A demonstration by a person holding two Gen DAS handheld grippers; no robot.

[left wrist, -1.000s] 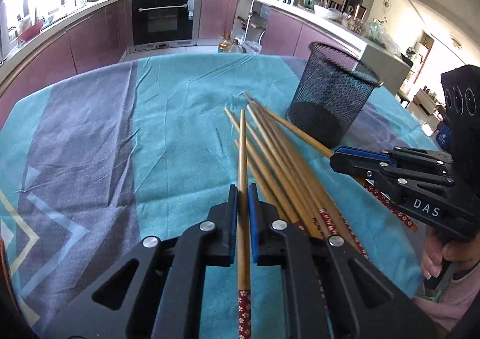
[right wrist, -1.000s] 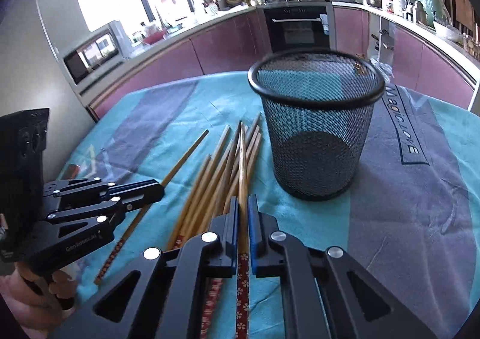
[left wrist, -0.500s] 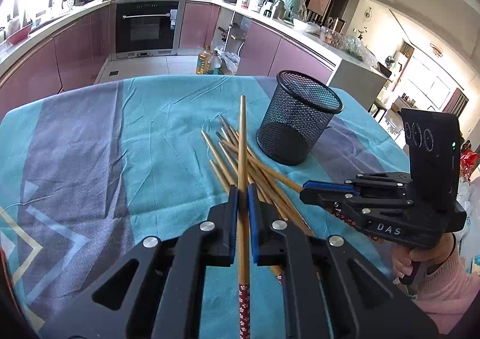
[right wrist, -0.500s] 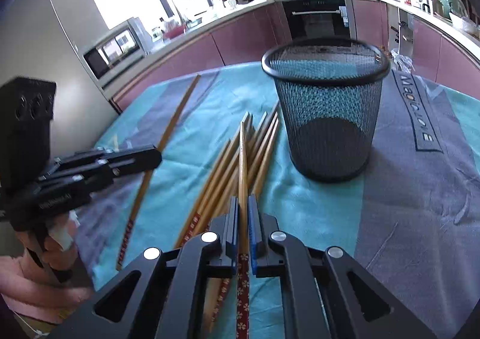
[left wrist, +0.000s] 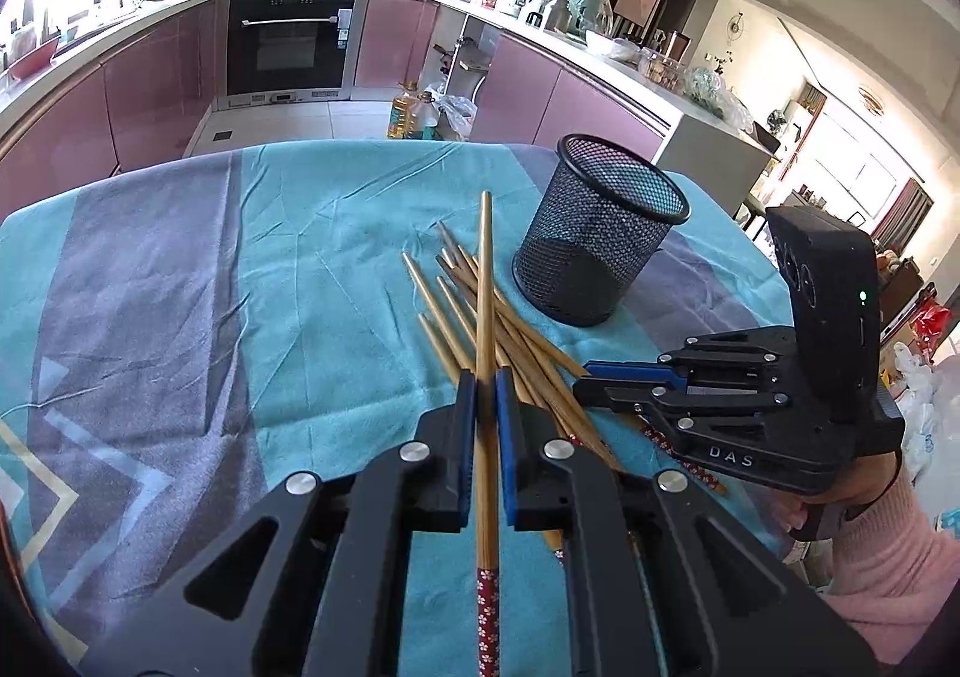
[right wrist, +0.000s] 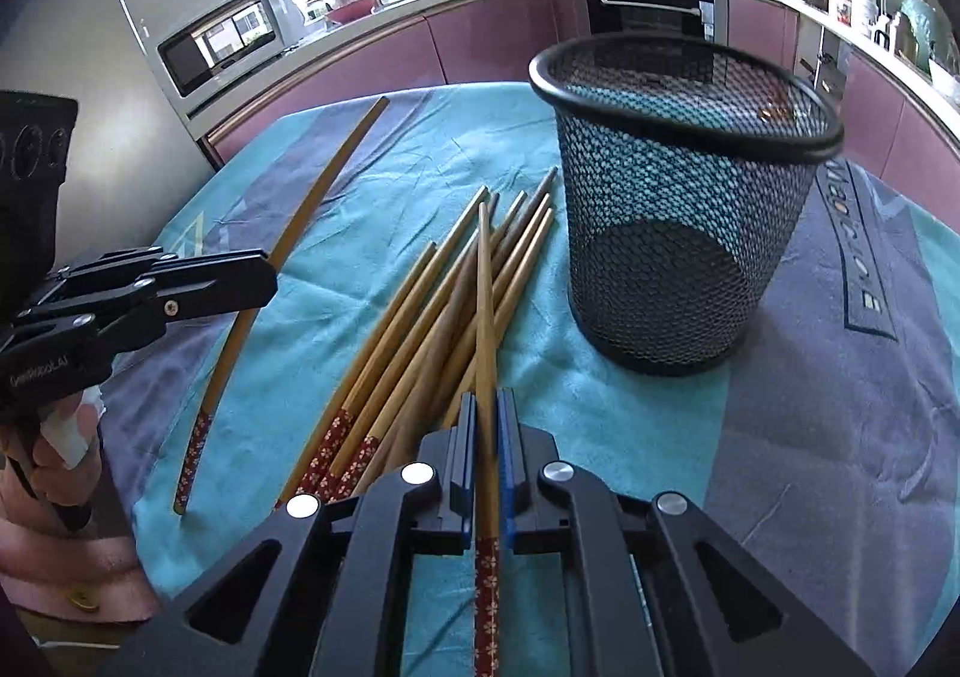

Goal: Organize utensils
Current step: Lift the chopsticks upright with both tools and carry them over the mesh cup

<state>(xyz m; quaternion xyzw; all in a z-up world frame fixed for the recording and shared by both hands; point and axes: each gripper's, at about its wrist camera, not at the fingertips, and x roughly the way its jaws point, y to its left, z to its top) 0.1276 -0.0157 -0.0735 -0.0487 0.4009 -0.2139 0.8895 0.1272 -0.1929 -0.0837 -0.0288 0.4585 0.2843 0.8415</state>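
On the teal tablecloth (left wrist: pixel 336 257) the mesh holder (left wrist: pixel 600 233) is empty, many loose chopsticks (right wrist: pixel 420 317) wait, while left gripper (left wrist: pixel 486 395) and right gripper (right wrist: pixel 487 419) each clamp one chopstick.

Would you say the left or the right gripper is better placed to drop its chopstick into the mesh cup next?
Probably the right gripper: shut on a chopstick, with the mesh cup close ahead. The left gripper sits farther back.
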